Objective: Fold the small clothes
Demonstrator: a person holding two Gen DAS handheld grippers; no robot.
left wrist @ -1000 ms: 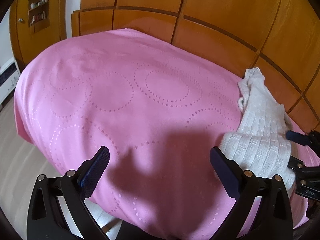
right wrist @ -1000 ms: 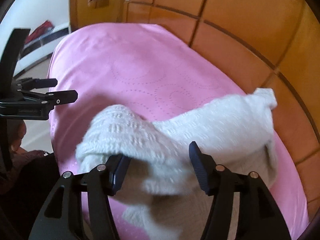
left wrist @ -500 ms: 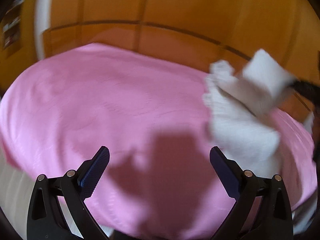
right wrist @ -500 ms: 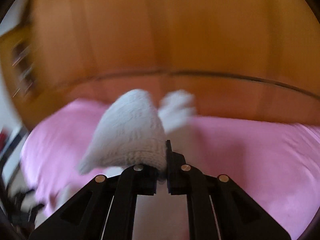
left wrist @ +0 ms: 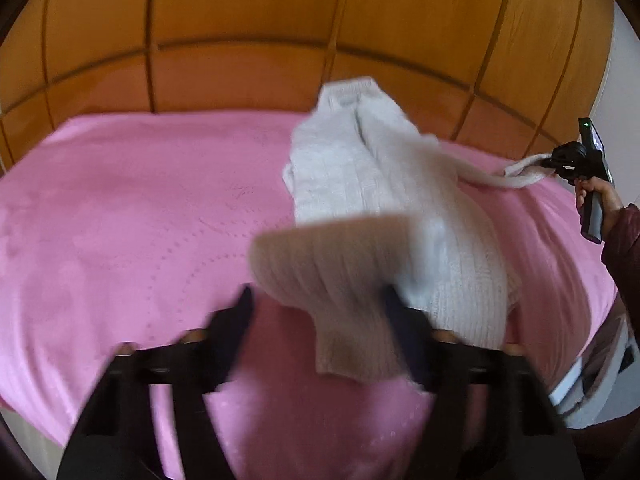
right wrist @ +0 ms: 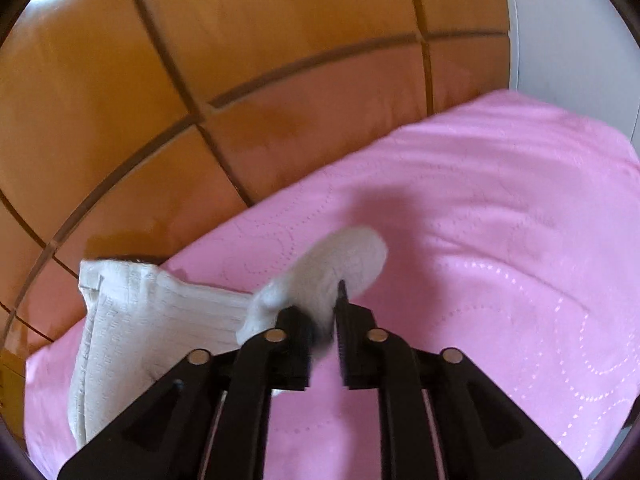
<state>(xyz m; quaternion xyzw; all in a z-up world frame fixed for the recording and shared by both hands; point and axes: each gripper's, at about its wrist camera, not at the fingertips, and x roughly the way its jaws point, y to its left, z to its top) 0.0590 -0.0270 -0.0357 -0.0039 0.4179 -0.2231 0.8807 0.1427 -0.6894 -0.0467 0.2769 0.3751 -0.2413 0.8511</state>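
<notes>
A small white knitted garment (left wrist: 360, 176) lies stretched across the pink bedspread (left wrist: 120, 220). My left gripper (left wrist: 320, 312) is blurred, its jaws still apart on either side of a sleeve or hem (left wrist: 340, 276) that hangs between them. My right gripper (right wrist: 324, 312) is shut on the other end of the garment (right wrist: 320, 276) and holds it just above the bed; the garment's body (right wrist: 132, 320) trails left. In the left wrist view the right gripper (left wrist: 560, 162) is at the far right, pulling a sleeve taut.
Orange wooden panelled headboard (left wrist: 280, 40) runs behind the bed. A white wall (right wrist: 560, 40) is at the right. The bed's front edge (left wrist: 36, 412) is close below the left gripper.
The right gripper closed on the garment and carried its end to the right, stretching it out. The left gripper moved in around the garment's near end and its jaws narrowed.
</notes>
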